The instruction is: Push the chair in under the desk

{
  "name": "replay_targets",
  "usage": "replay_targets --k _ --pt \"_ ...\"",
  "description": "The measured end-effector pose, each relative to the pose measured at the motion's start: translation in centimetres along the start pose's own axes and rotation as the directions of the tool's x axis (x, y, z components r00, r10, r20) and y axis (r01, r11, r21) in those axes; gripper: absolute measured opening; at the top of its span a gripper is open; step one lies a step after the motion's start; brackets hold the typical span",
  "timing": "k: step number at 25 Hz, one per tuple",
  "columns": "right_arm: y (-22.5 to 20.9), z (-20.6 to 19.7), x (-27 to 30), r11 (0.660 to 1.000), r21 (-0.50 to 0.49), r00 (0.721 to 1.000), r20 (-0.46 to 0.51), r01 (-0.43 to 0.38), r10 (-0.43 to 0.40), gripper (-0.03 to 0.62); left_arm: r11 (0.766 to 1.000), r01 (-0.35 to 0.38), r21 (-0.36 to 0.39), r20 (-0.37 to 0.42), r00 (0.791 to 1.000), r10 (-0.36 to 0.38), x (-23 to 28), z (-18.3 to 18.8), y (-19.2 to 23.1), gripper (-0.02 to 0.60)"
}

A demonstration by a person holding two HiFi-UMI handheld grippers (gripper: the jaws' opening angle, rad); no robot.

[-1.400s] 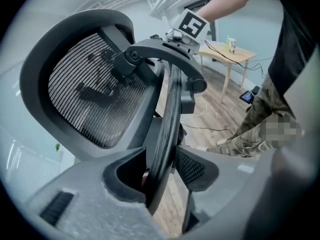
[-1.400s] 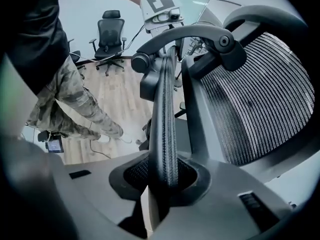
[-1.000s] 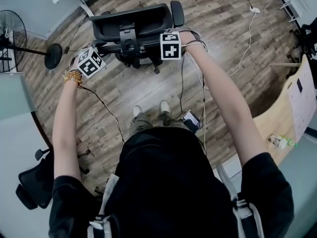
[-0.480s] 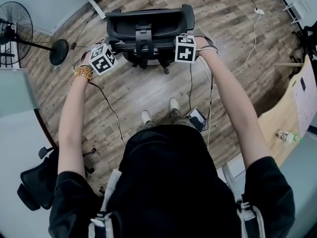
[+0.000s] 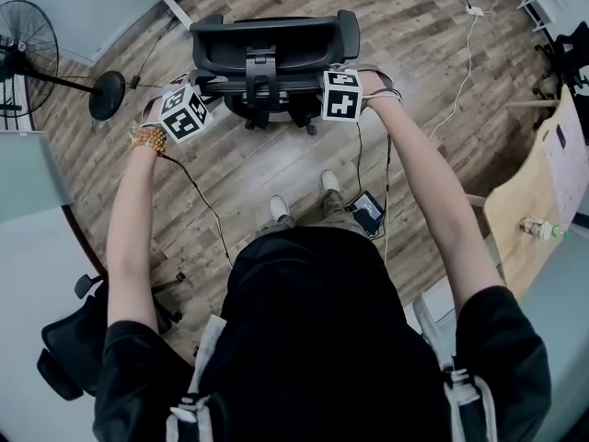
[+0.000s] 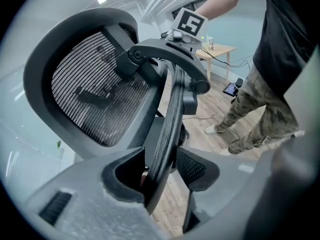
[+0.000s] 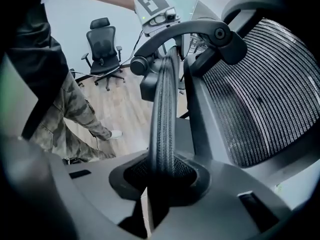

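Observation:
A black mesh office chair (image 5: 271, 49) stands on the wood floor in front of me, its back toward me. My left gripper (image 5: 204, 88) is shut on the left edge of the backrest, and my right gripper (image 5: 320, 83) on the right edge. In the left gripper view the left gripper (image 6: 160, 169) pinches the thin mesh rim (image 6: 167, 119), with the headrest (image 6: 95, 89) above. In the right gripper view the right gripper (image 7: 162, 171) clamps the rim (image 7: 162, 114) the same way. The seat and wheels are mostly hidden under the backrest.
A white desk leg (image 5: 175, 7) shows beyond the chair at the top left. A standing fan (image 5: 23, 58) is at the left, a second black chair (image 5: 64, 357) at the lower left, and a wooden table (image 5: 520, 219) at the right. Cables and a small device (image 5: 368, 212) lie by my feet.
The chair back has swung from skewed to square in front of me and shifted slightly right. Both grippers moved with it and stay clamped on its edges.

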State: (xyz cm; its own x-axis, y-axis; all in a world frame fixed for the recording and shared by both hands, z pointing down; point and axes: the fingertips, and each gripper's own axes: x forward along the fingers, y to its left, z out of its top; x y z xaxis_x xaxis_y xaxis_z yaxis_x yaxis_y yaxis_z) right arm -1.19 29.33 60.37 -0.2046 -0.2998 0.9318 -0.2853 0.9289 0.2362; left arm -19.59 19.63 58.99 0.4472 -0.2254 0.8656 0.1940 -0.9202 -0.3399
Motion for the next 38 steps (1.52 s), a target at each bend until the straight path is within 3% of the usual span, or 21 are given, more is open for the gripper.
replay_targets --k 3,10,16,20,25,38 --pt "3.3 3.8 1.3 1.000 -0.007 1.000 -0.007 0.010 -0.010 0.077 1.000 -0.008 -0.003 0.004 1.000 0.008 -1.7 -4.1 -3.0 0.204" --pt "4.3 6.1 1.5 0.999 -0.045 1.000 -0.002 0.004 -0.004 0.078 0.999 -0.045 -0.020 0.011 0.999 0.045 -3.5 -6.0 -4.7 0.202" --pt "0.0 10.0 2.2 0.999 -0.047 1.000 -0.001 -0.028 0.028 0.078 0.997 -0.065 -0.044 0.023 0.998 0.066 -4.6 -9.3 -0.1 0.210" --pt "2.9 10.2 2.3 0.998 -0.062 1.000 0.010 0.004 -0.003 0.077 0.995 -0.096 -0.035 0.015 0.995 0.097 -5.0 -9.7 -2.9 0.215" --pt "0.9 10.6 2.6 0.998 -0.056 1.000 0.010 -0.008 0.009 0.077 0.996 -0.077 -0.042 0.010 0.997 0.077 -4.7 -10.0 -0.7 0.216" --pt "-2.3 9.2 4.5 0.997 -0.078 1.000 -0.003 -0.013 0.012 0.077 0.990 -0.132 -0.055 -0.004 0.991 0.132 -2.8 -10.1 1.5 0.219"
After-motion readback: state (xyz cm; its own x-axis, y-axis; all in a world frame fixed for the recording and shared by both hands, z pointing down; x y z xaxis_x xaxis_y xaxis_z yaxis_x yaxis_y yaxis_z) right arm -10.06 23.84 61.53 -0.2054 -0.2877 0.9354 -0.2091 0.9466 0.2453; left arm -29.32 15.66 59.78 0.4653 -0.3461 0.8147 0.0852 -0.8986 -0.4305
